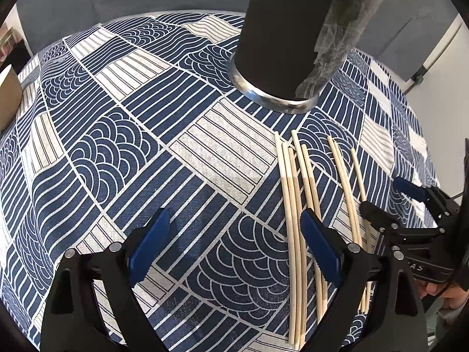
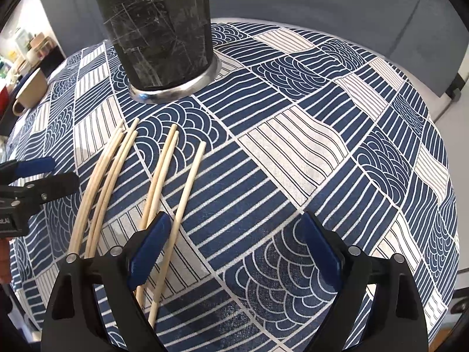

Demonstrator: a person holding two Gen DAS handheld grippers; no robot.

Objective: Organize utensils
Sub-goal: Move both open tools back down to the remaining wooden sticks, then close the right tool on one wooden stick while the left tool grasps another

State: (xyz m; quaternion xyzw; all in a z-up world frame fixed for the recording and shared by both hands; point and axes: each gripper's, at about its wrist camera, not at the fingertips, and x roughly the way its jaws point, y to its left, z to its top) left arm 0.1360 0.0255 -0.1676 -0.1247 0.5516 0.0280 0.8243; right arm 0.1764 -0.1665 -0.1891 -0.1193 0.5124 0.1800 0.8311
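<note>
Several pale wooden chopsticks [image 1: 293, 205] lie side by side on the blue-and-white patterned tablecloth [image 1: 146, 146]; they also show in the right wrist view [image 2: 164, 170]. A tall dark cylindrical holder [image 1: 281, 35] with a metal base stands upright behind them, also seen in the right wrist view [image 2: 158, 29]. My left gripper [image 1: 234, 243] is open and empty, just left of the chopsticks. My right gripper [image 2: 234, 246] is open and empty, just right of them; it shows at the right of the left wrist view [image 1: 390, 196].
A beige mug [image 2: 30, 91] stands at the far left table edge. A tan object [image 1: 8, 96] sits at the left edge. A grey sofa [image 2: 322, 0] lies beyond the table. The left gripper [image 2: 49, 173] reaches in from the left.
</note>
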